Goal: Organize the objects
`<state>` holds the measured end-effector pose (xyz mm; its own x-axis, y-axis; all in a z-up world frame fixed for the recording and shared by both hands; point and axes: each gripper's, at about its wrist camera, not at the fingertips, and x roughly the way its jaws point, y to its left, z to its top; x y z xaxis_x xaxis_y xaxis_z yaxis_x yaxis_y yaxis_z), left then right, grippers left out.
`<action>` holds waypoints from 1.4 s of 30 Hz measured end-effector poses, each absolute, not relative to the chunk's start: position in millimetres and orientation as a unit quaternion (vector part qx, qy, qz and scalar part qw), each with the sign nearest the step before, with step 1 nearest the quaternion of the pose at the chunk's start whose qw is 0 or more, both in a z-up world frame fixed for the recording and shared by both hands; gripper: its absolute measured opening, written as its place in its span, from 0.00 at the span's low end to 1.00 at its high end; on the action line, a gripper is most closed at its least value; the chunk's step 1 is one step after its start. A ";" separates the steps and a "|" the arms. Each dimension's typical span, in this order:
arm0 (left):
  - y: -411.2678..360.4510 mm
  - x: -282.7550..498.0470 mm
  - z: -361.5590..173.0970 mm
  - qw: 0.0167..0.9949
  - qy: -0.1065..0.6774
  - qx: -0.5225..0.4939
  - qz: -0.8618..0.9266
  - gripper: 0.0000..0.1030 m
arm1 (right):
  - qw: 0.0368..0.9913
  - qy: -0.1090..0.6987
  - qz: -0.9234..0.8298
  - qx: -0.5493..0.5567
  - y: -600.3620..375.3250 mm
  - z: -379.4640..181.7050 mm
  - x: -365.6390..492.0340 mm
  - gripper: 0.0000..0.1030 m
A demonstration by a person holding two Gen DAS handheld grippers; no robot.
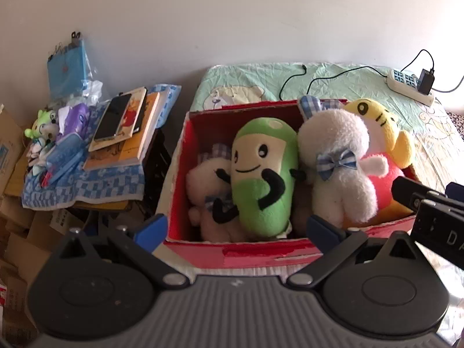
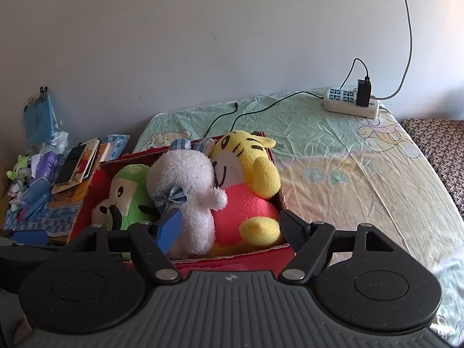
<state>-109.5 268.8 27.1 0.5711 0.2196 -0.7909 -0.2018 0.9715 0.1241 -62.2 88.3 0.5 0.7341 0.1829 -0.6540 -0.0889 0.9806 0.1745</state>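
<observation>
Red box (image 1: 261,253) on a sheeted bed (image 2: 348,174) by a wall; both hand-held grippers gape empty

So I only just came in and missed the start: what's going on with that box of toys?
A person holds two grippers over a red box on the bed. Four plush toys sit packed inside: a green one, a white one with a bow, a yellow tiger, and a small white one at the left end. The left gripper and right gripper are both open, holding nothing.
</observation>
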 end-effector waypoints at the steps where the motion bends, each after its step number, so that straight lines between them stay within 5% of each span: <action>1: 271.3 -109.6 26.5 0.886 0.448 0.005 0.118 0.99 | 0.929 0.358 0.070 0.066 89.4 0.3 -61.7 0.74; 42: 310.1 -89.8 9.8 0.875 0.462 -0.031 0.139 0.99 | 0.918 0.389 0.080 0.013 129.6 -8.4 -24.2 0.75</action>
<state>-89.8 310.1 9.8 0.5347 0.2153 -0.8172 -0.2724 0.9593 0.0745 -24.2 129.6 -8.4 0.6846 0.1568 -0.7118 -0.1370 0.9869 0.0857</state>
